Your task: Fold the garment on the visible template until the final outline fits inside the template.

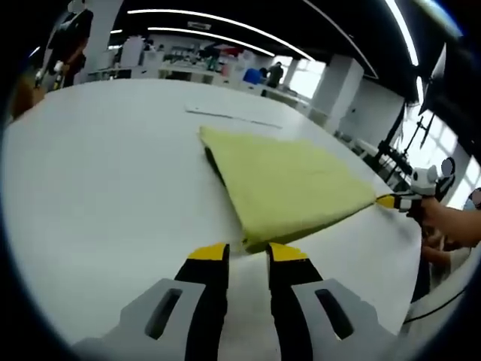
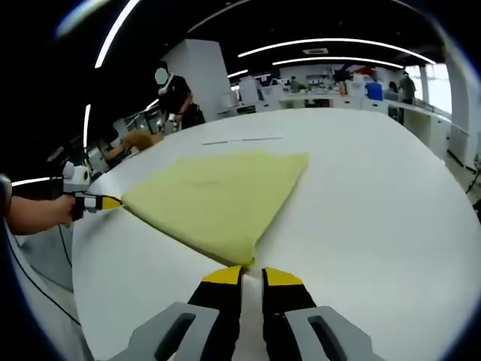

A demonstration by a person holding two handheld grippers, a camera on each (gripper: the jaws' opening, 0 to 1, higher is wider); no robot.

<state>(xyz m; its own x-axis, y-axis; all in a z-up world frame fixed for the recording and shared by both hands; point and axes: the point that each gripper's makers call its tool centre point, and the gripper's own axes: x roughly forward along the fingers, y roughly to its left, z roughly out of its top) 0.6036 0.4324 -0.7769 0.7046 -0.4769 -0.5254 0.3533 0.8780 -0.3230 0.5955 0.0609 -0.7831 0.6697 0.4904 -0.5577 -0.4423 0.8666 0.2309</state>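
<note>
We hold both tools low and nearly level over the white round worktop, each reaching in toward the yellow-green folded cloth garment that lies flat on it, near the edge closest to us. In the left gripper view, the left hand-held gripper points at one near corner of the garment; its yellow-tipped black jaws stand a narrow gap apart, with the cloth's corner right at the tips, and we cannot tell whether they pinch it. In the right gripper view, the right hand-held gripper comes in the same way at another corner, its jaws almost together with a thin slit between them, the cloth's point meeting the tips; again the grip itself is not clear to us. Each tool also appears in the other's view, held in a bare hand at the garment's far pointed corner. The garment lies as a rough triangle with doubled layers showing along its dark folded edge.
</note>
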